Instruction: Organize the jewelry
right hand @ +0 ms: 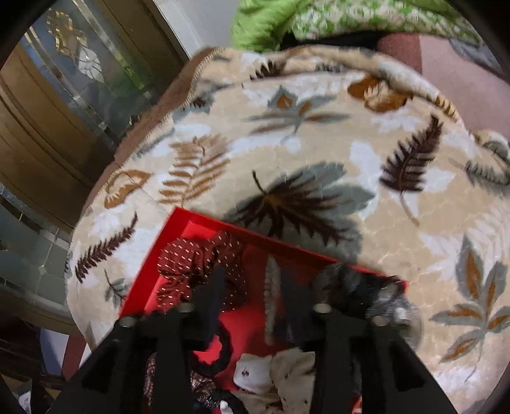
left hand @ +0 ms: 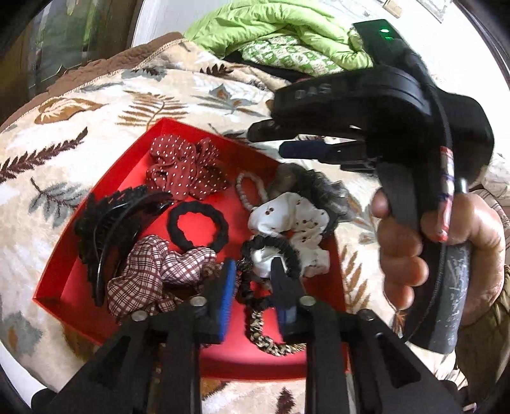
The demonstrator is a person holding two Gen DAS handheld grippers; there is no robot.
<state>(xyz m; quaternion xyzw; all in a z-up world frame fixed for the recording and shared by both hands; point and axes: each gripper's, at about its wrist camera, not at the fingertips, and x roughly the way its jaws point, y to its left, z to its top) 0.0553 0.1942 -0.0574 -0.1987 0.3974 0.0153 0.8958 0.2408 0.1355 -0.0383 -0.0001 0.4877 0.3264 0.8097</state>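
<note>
We see a shallow red tray (left hand: 79, 264) on the leaf-print blanket, directly below our left gripper (left hand: 255, 270). Inside lie a dotted maroon scrunchie (left hand: 185, 168), a black hair tie (left hand: 197, 226), a plaid scrunchie (left hand: 153, 270), a white scrunchie (left hand: 287, 219), and a black claw clip (left hand: 108, 229).

- A home, most likely a bedroom or living room.
- A plush leaf-patterned blanket (right hand: 287, 153) covers the soft surface everything rests on.
- A rumpled green quilt (left hand: 271, 28) lies heaped behind it.
- A wooden cabinet with decorated glass doors (right hand: 63, 95) stands to the left.
</note>
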